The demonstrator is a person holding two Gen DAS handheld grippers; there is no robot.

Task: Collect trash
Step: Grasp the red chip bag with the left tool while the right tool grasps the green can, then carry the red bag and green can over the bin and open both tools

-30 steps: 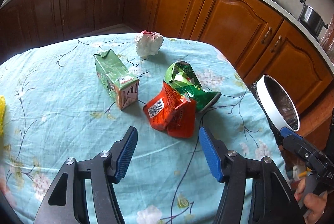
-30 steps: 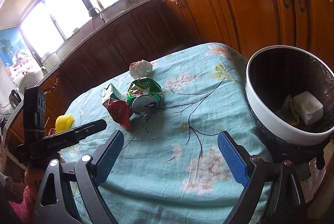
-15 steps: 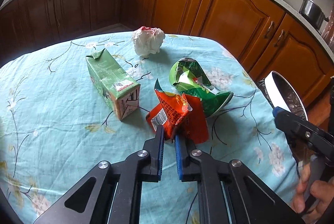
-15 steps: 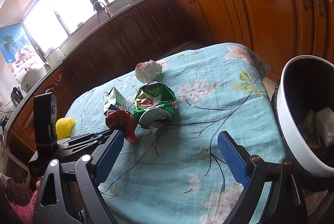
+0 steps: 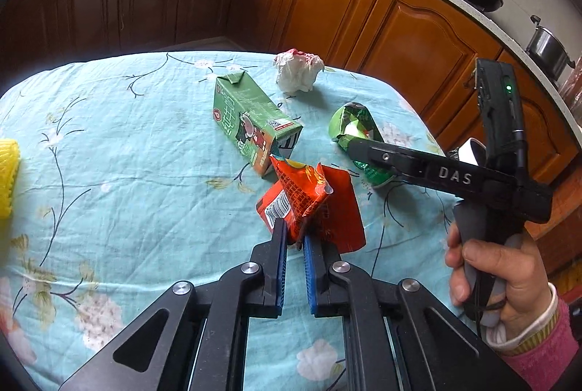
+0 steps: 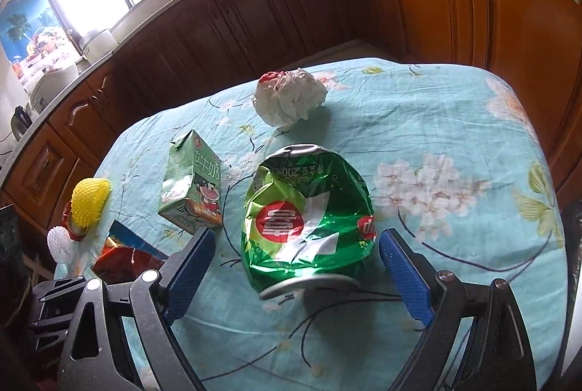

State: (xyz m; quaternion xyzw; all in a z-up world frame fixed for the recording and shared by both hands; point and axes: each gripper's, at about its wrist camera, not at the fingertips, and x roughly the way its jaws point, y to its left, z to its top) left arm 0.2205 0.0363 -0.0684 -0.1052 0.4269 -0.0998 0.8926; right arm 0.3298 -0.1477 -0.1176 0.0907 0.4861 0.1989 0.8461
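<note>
A crumpled red snack wrapper (image 5: 309,201) lies on the flowered cloth, and my left gripper (image 5: 294,238) is shut on its near edge. A crushed green can (image 6: 309,220) lies on its side between the wide-open fingers of my right gripper (image 6: 294,245), whose pads stand apart from it. In the left wrist view that can (image 5: 358,139) is partly hidden behind the right gripper's body. A green milk carton (image 5: 251,125) lies beside the wrapper. A crumpled white paper ball (image 5: 298,72) sits at the far edge. The wrapper (image 6: 123,258) shows at the lower left of the right wrist view.
The table (image 5: 109,172) has a light blue flowered cloth. A yellow foam net (image 6: 89,200) and a white one (image 6: 60,241) lie near the left edge. Brown kitchen cabinets (image 5: 400,38) ring the table. A person's hand in a pink sleeve (image 5: 509,285) holds the right gripper.
My left gripper closed onto the red wrapper. My right gripper moved from beside the white bin across the table to straddle the green can, staying open; the bin has left its view.
</note>
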